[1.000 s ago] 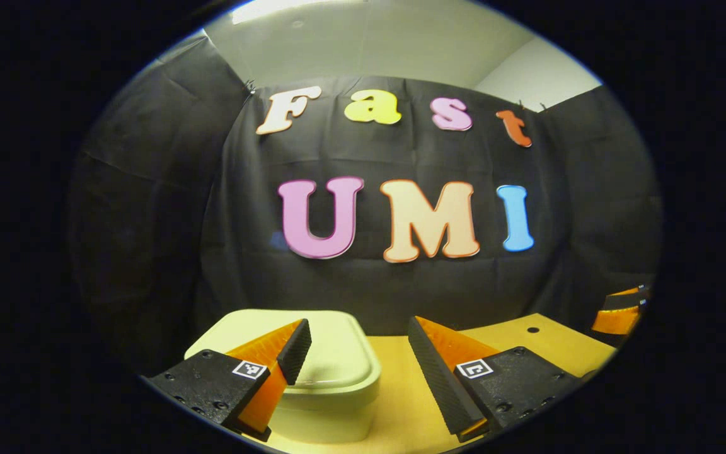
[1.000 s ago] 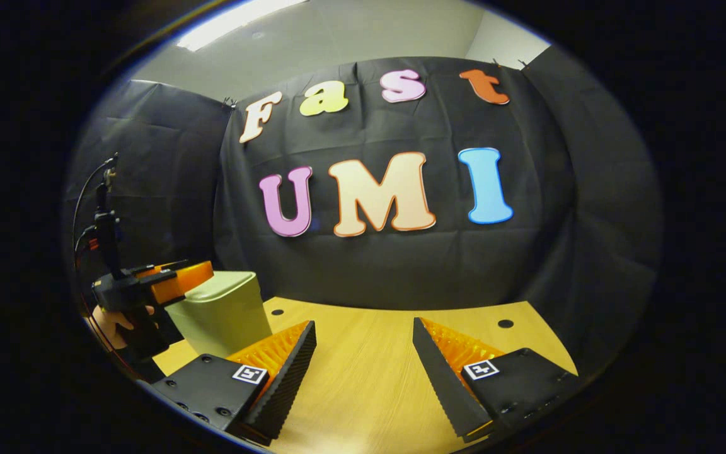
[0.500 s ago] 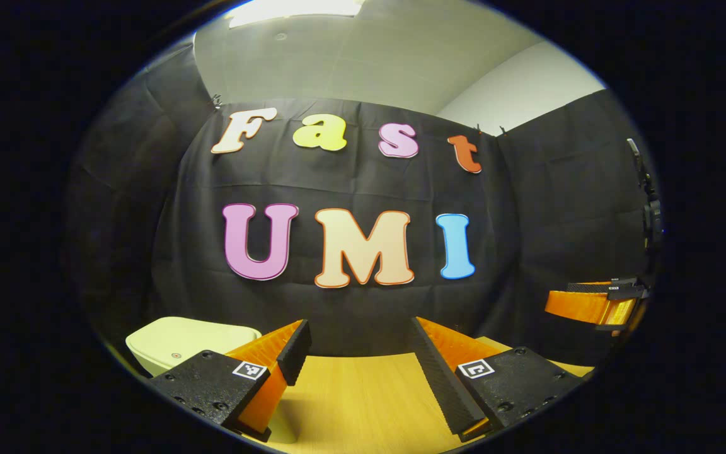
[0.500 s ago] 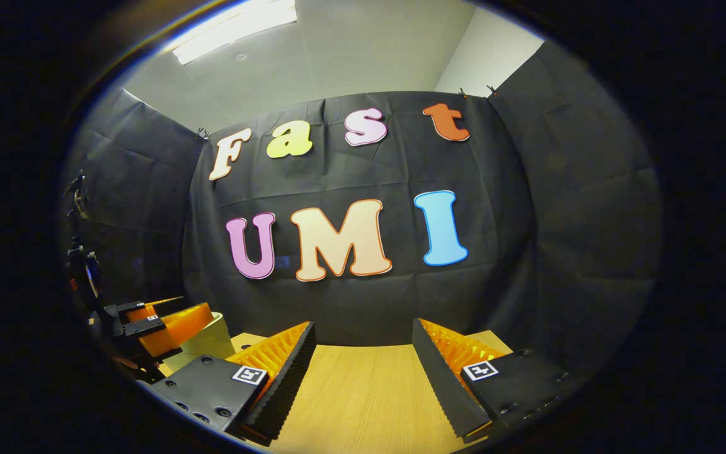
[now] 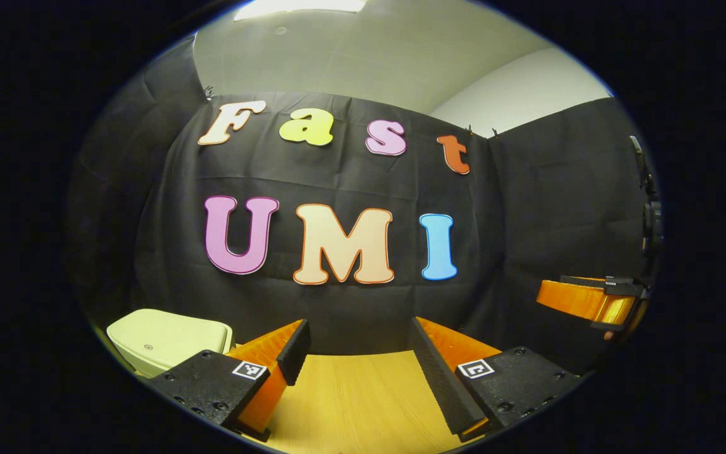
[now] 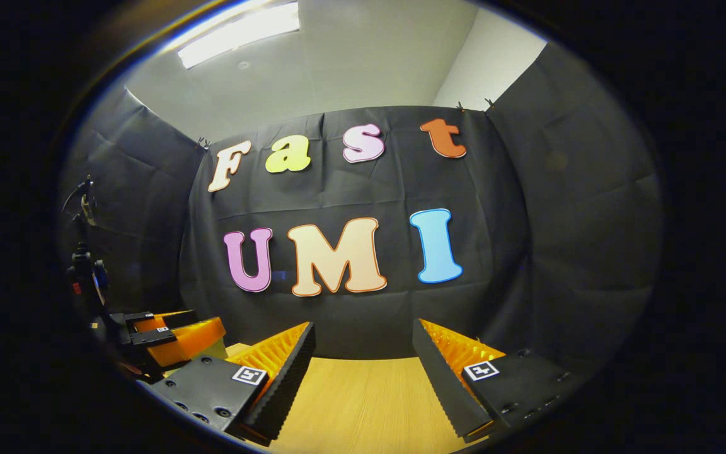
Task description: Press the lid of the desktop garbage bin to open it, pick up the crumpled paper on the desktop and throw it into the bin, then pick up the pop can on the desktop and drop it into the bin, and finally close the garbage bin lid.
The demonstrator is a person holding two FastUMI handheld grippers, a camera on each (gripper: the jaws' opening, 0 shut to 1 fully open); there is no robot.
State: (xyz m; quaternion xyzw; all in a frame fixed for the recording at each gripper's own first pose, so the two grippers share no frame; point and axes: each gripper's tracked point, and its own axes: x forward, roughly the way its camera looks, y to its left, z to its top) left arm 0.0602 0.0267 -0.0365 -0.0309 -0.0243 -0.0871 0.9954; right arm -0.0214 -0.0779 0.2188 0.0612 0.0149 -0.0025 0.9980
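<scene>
The pale green garbage bin [image 5: 164,339] sits low at the left of the left gripper view with its lid down. My left gripper [image 5: 358,337] hangs open to the right of the bin, above the wooden desktop [image 5: 350,403], nothing between its fingers. The right gripper [image 5: 590,301] shows side-on at the far right of that view. In the right gripper view my right gripper [image 6: 363,340] is open and empty over the desktop [image 6: 363,403]. The left gripper [image 6: 171,334] appears at the lower left there, in front of a sliver of the bin.
The black cloth wall [image 5: 350,302] stands close behind the desktop's far edge in both views. A cable and mount [image 6: 86,277] rise above the left gripper at the left of the right gripper view.
Both grippers have lifted and tilted up, so less desktop shows. The bin slid from between the left gripper's fingers to the lower left corner. Both stayed open.
</scene>
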